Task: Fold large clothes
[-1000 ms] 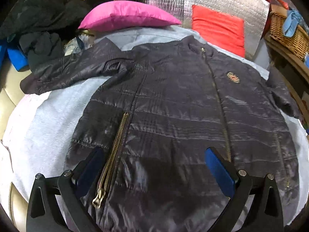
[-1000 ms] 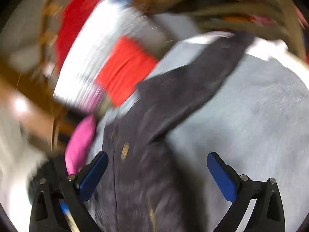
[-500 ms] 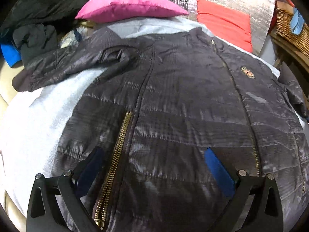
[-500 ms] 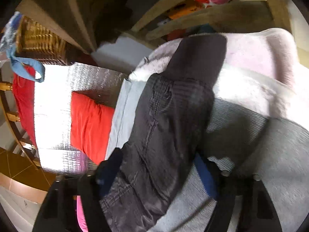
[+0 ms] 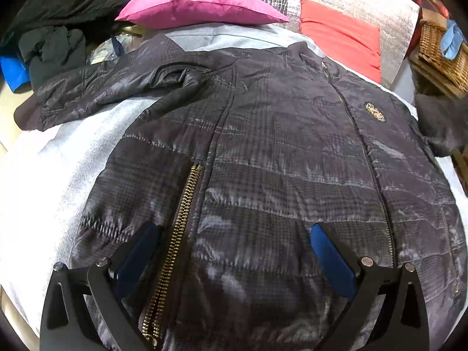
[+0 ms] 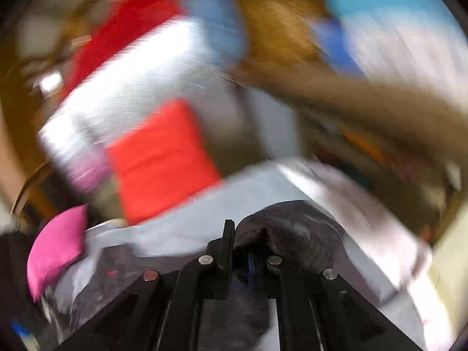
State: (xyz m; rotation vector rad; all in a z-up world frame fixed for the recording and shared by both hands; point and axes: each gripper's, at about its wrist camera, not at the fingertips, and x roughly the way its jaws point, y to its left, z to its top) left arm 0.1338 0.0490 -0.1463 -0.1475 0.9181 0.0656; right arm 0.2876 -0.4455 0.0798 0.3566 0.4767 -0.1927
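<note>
Left gripper (image 5: pixel 234 251) jaws wide, over dark jacket (image 5: pixel 278 161) hem, brass zipper (image 5: pixel 175 234) between. Jacket flat on grey sheet (image 5: pixel 58 175). Right gripper (image 6: pixel 248 245) just clamped onto jacket sleeve (image 6: pixel 292 228), view blurred. Pink pillow (image 5: pixel 199 3), red cushion (image 5: pixel 339 35) beyond.

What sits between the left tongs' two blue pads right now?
In the left wrist view, the left tongs stand open over the dark jacket; between the pads lie its quilted hem and the brass zipper.
</note>
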